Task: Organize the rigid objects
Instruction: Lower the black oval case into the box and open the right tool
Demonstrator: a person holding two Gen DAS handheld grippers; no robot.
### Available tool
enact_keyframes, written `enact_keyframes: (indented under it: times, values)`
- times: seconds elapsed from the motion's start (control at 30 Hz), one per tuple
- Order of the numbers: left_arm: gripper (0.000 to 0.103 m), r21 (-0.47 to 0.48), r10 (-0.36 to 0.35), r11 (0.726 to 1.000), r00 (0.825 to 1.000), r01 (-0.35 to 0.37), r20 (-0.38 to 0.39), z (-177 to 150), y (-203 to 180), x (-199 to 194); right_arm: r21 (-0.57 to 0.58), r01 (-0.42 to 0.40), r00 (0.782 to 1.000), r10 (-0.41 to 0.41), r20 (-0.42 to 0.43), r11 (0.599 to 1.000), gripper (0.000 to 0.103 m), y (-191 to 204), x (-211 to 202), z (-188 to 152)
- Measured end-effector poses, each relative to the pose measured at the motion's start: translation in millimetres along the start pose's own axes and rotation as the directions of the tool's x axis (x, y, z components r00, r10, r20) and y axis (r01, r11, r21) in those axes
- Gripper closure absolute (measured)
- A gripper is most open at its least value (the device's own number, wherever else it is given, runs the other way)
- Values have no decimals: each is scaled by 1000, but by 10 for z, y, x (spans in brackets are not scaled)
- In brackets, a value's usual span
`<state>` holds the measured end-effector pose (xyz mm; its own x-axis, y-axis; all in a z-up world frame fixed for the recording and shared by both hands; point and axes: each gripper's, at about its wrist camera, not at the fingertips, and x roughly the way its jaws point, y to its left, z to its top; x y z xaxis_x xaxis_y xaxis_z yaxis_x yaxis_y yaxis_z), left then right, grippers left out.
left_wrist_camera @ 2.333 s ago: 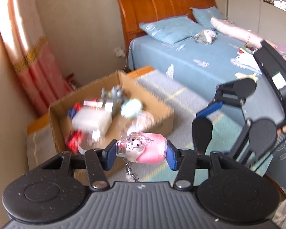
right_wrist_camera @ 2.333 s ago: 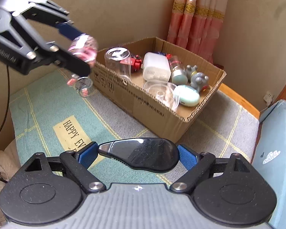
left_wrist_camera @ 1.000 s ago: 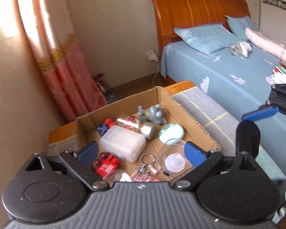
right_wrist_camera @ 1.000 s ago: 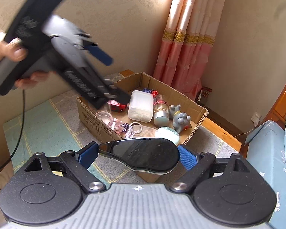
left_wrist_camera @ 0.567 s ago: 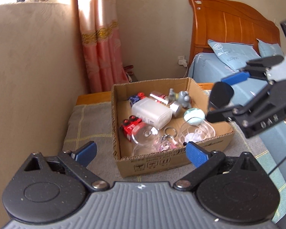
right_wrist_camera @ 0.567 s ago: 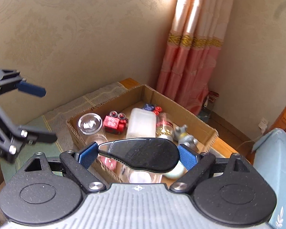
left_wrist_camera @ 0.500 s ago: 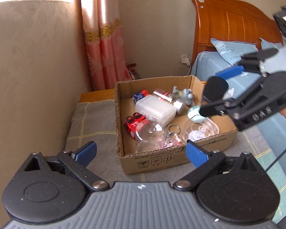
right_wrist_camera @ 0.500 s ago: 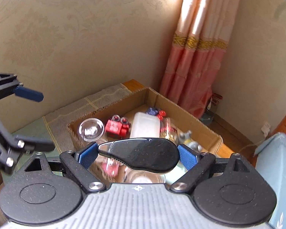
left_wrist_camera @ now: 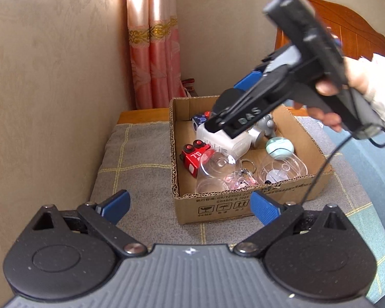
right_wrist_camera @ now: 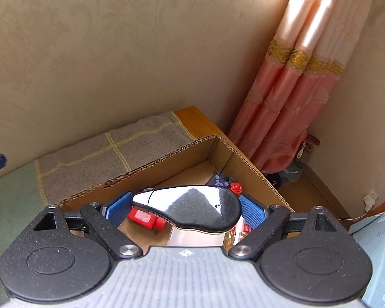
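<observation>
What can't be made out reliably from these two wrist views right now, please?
- Left wrist view: the white container and grey figurine in the cardboard box are partly covered by the right gripper.
- Right wrist view: most box contents are hidden behind the black mouse in the jaws.
- Left wrist view: the box's printed text is too small to read.

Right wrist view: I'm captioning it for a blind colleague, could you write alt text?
The right gripper clamps a glossy black computer mouse above an open cardboard box holding a red toy. Behind are a checked mat, beige wall and pink curtain.
</observation>
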<state>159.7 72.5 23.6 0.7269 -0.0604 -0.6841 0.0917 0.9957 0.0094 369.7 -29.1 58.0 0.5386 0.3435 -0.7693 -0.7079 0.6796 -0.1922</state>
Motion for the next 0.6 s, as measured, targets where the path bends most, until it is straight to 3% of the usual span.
enact_keyframes:
  times: [0.27, 0.4, 0.6]
  values:
    - [3, -40, 12, 999, 1000, -12, -7, -41, 112, 35, -96, 24, 996, -32, -80, 995, 10, 94, 358, 167]
    - [3, -57, 21, 998, 1000, -21, -9, -60, 152, 36, -143, 67, 996, -75, -48, 987, 0, 201, 405, 208]
    - [3, -55, 21, 998, 1000, -21, 8, -74, 146, -36, -107, 88, 995, -93, -42, 990, 0, 143, 334, 201]
